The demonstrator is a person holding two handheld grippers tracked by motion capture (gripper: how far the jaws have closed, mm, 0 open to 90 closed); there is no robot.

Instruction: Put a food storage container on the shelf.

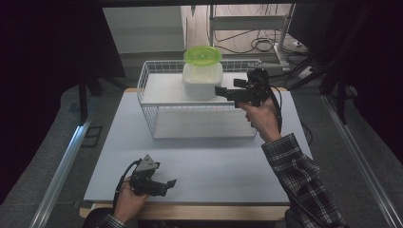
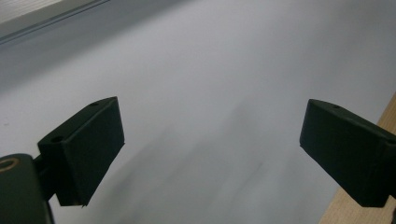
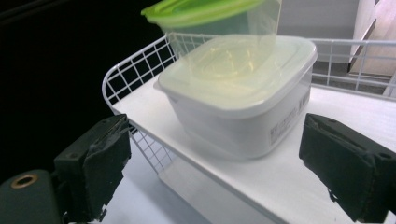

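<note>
reaching for the white box (image 3: 243, 107) on top of the wire rack (image 1: 157, 118), the right claw (image 3: 210, 172) is spread wide. a bump could tip the green-lidded tub (image 3: 219, 23) stacked on the box. the left claw (image 2: 210, 158) rests spread, well apart.

Setting: laboratory or test room. Evidence: bare white bench (image 1: 199, 161) on grey carpet; dark curtains at 9 and 3 o'clock; loose cables (image 1: 259, 45) and metal stand legs (image 1: 280, 42) at 12 o'clock; floor rail (image 1: 62, 166) at 8 o'clock.
</note>
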